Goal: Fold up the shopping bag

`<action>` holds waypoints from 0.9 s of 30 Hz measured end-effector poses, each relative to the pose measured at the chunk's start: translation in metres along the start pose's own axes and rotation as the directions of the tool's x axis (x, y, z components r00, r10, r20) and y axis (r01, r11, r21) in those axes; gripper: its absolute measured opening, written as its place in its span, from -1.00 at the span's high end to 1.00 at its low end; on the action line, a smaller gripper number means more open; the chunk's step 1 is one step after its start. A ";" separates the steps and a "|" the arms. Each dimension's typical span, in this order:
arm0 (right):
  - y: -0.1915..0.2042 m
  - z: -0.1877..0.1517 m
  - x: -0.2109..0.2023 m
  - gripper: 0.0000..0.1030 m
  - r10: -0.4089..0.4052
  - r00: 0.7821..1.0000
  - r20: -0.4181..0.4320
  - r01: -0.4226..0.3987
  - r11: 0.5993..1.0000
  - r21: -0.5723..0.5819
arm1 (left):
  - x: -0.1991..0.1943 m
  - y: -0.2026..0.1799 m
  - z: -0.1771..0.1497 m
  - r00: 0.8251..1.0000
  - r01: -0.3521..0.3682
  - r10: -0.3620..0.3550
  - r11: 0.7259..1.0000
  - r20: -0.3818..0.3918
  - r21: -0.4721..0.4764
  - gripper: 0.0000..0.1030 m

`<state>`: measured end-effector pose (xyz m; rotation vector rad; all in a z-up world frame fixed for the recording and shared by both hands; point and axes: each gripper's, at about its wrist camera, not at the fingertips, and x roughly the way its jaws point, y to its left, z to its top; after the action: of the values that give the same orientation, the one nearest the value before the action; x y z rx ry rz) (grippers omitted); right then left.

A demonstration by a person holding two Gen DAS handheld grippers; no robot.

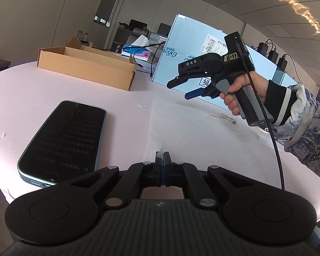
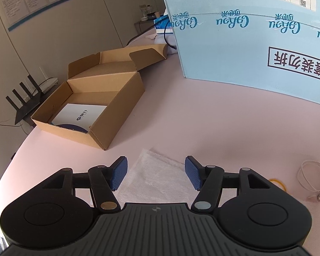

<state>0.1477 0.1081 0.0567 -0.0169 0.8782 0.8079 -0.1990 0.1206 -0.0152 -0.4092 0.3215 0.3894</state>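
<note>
Fabric of a thin white shopping bag [image 1: 192, 128] lies flat on the pale pink table [image 1: 53, 89], its near edge pinched between the closed pads of the left gripper [image 1: 162, 160]. In the left wrist view a smartphone [image 1: 64, 140] with dark text on its screen lies just left of the bag, near the table edge. Farther back sits an open cardboard box [image 1: 89, 68], and a large light-blue carton [image 1: 202, 49] stands upright behind the bag. A hand [image 1: 243, 93] in a patterned sleeve holds the right gripper [image 1: 179, 89] in the air above the bag's far side, pointing down. In the right wrist view its blue pads [image 2: 118, 173] stand well apart with nothing clamped; a corner of the bag lies on the table below the gap. A loop of string [image 2: 311, 177] and a yellow rubber band [image 2: 279, 183] lie to the right of it.
</note>
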 end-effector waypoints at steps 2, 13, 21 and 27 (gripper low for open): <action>0.001 -0.001 0.000 -0.12 -0.003 1.000 -0.001 0.003 1.000 -0.005 | 0.003 -0.001 -0.001 1.000 -0.005 0.005 1.000 0.000 0.004 1.00; 0.008 -0.003 0.003 -0.14 0.003 0.999 -0.033 -0.005 0.999 -0.052 | 0.015 -0.007 0.002 1.000 -0.017 0.018 0.999 -0.021 0.029 1.00; 0.016 -0.003 0.020 0.01 -0.067 0.996 -0.063 0.060 0.991 -0.117 | 0.016 -0.008 0.003 1.000 -0.017 0.018 0.999 -0.024 0.028 1.00; 0.008 -0.006 0.027 0.02 -0.096 0.992 -0.087 0.086 0.990 -0.110 | 0.015 -0.007 0.003 1.000 -0.010 0.011 1.000 -0.026 0.025 0.99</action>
<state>0.1485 0.1286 0.0367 -0.1883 0.9142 0.7719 -0.1819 0.1205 -0.0156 -0.3881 0.3536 0.3903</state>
